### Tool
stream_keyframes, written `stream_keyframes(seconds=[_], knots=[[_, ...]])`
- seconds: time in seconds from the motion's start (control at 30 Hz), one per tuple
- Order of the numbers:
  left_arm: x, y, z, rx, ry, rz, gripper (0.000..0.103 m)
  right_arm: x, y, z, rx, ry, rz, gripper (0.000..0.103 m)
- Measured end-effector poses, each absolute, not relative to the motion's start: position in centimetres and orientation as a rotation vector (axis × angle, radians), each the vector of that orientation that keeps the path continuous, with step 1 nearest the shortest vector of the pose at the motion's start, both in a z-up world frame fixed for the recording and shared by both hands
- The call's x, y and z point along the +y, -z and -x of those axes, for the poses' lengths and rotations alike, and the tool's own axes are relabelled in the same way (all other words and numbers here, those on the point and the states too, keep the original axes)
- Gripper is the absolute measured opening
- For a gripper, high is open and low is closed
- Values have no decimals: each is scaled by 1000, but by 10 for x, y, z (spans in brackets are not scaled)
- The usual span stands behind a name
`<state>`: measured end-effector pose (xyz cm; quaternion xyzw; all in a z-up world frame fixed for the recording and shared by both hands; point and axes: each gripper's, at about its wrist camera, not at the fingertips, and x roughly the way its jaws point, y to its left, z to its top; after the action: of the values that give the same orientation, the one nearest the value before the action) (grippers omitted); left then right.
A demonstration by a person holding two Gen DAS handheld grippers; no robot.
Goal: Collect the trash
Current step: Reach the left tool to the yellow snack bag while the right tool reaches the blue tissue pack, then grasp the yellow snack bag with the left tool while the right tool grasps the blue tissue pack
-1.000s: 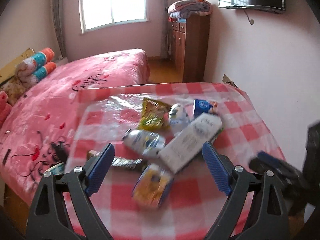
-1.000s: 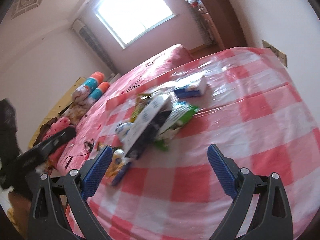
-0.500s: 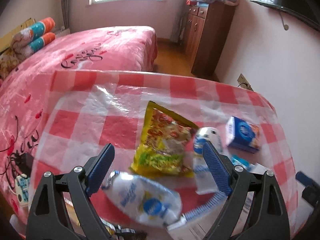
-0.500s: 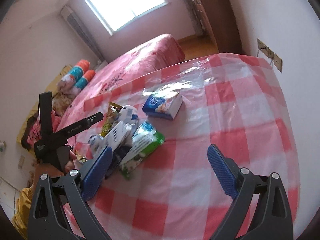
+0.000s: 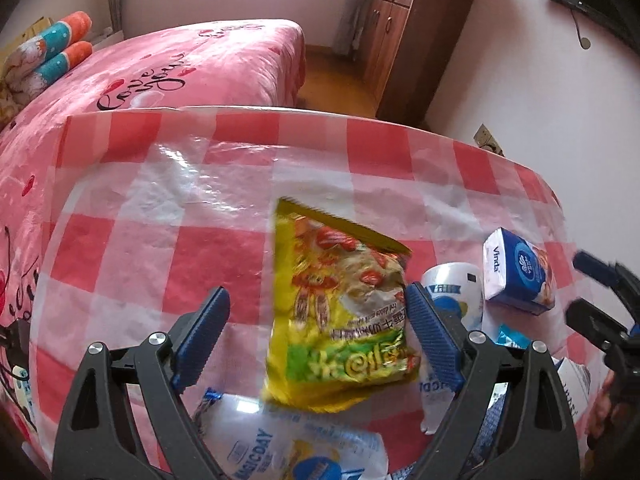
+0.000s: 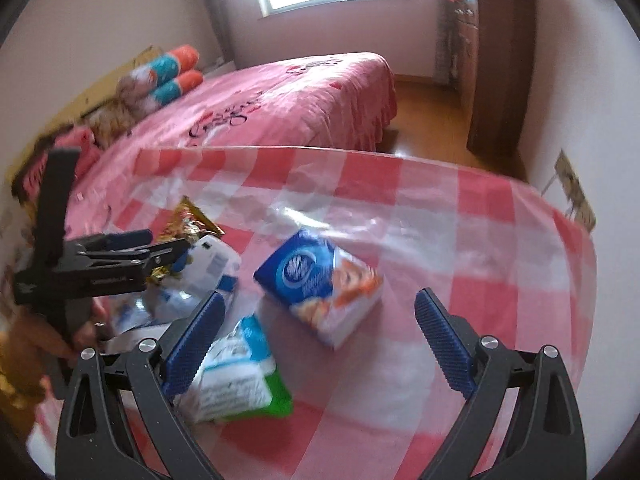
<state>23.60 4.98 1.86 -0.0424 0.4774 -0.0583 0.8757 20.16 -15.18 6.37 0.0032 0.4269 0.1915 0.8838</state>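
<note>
Left tongs [image 5: 316, 332] spread wide over the counter [image 5: 200, 208], jaws just easing inward, and the yellow noodle packet [image 5: 340, 320] lies between them at lower centre of frame, untouched. Its long axis runs top to bottom, along the tongs' reach, so a pinch across its width looks right. Right tongs [image 6: 318, 338] also gape empty, aimed at the blue tissue pack [image 6: 320, 284] mid-frame. A second ago both hung back from the heap; now each one has closed in on 1 item.
</note>
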Motion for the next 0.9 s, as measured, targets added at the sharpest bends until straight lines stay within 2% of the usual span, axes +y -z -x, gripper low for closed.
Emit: stream_keyframes(seconds=[0.1,0.23,0.27,0.33,0.43,0.9], knots=[[45,-16,-236,992,126,50,80,-139,-55,-216,893,-404,80,95],[41,-18,-231,979,139,22,60,-132,-40,-228,927,-443,125,94],[40,-18,-230,977,141,14,59,-130,-36,-227,929,-455,135,92],[37,-18,-228,974,153,3,55,-129,-32,-226,944,-483,119,77],[35,-20,-223,975,171,2,47,-128,-31,-222,952,-514,97,70],[31,-27,-160,1001,248,-15,42,-116,-35,-161,962,-585,61,54]])
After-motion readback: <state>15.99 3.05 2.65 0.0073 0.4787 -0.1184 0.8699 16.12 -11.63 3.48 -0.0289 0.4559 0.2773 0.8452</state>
